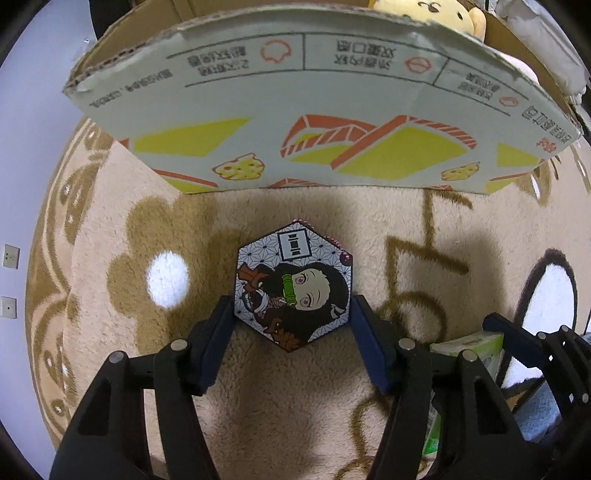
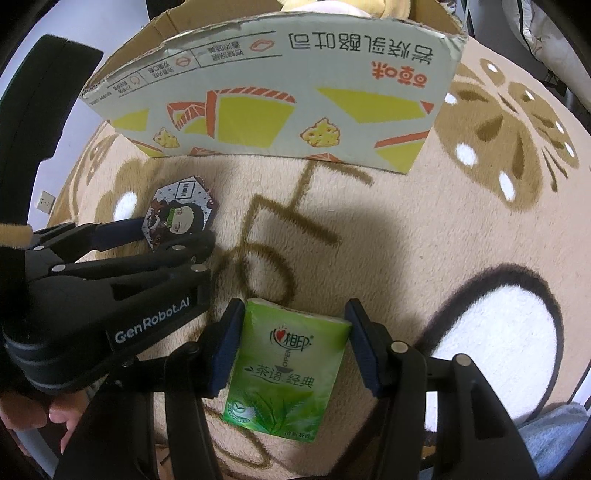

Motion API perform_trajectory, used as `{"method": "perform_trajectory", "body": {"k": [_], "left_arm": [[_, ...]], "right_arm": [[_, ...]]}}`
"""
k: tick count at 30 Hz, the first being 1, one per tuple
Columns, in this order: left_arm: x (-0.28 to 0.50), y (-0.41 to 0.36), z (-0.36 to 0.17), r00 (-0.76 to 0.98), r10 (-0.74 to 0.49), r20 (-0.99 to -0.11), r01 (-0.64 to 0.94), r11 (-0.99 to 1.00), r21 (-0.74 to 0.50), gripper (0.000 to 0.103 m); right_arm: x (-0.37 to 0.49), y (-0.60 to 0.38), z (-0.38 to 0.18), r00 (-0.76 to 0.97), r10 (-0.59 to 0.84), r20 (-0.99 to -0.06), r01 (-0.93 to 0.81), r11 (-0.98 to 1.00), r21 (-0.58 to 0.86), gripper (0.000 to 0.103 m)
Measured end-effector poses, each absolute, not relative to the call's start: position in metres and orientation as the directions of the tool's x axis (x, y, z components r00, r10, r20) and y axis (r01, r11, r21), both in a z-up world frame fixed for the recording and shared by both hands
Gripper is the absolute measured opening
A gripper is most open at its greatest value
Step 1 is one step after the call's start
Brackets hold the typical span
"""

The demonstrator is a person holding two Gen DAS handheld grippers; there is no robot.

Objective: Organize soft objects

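Note:
A flat hexagonal cushion (image 1: 295, 284) printed with a cartoon character lies on the beige carpet. My left gripper (image 1: 291, 306) points down over it, and both blue pads touch its left and right sides. In the right wrist view the same cushion (image 2: 181, 210) sits between the left gripper's fingers (image 2: 122, 225). My right gripper (image 2: 295, 314) is shut on a green tissue pack (image 2: 284, 369), its pads pressing the pack's two long sides. That tissue pack (image 1: 476, 347) shows at the right edge of the left wrist view.
A printed cardboard box (image 1: 295, 110) stands open just beyond both grippers, with a yellow plush toy (image 1: 424, 11) inside. The patterned carpet (image 2: 406, 240) spreads all around. A hand (image 2: 62, 413) holds the left gripper. Wall sockets (image 1: 11, 256) are at far left.

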State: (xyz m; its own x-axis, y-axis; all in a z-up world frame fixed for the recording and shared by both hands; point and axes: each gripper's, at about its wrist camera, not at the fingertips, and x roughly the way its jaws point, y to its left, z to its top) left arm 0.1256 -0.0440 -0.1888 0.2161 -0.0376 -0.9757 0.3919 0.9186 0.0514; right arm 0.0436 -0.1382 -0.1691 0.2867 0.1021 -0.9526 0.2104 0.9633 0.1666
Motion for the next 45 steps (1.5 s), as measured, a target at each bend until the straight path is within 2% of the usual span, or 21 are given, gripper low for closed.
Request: {"method": "perform_trajectory", "body": {"k": [8,19,38,45], "left_arm": [[0.119,-0.023,-0.174,0.263,-0.021,-0.965,0.347,0.935,0.075,0.062],[0.11,-0.013,-0.122,0.42,0.003,-0.908,0.303,0.942,0.144,0.062],[0.111,0.016,-0.054,0.567,-0.042,-0.822,0.205,0.974,0.091,0.062],[0.107,0.02,-0.033,0.623,-0.033,-0.782,0.197,0.973,0.116,0.062]], "right_arm": [[0.04,-0.133,-0.148,0.383,0.051,-0.922,0.204,0.969,0.138,0.059],[0.033,-0.131,-0.113,0.536,0.037,-0.844,0.179,0.971,0.156,0.058],[0.021,-0.145,-0.059,0.733,-0.003,-0.68,0.172,0.968,0.181,0.058],[0.018,-0.148,-0.038,0.769,-0.016,-0.639,0.168,0.969,0.178,0.058]]}}
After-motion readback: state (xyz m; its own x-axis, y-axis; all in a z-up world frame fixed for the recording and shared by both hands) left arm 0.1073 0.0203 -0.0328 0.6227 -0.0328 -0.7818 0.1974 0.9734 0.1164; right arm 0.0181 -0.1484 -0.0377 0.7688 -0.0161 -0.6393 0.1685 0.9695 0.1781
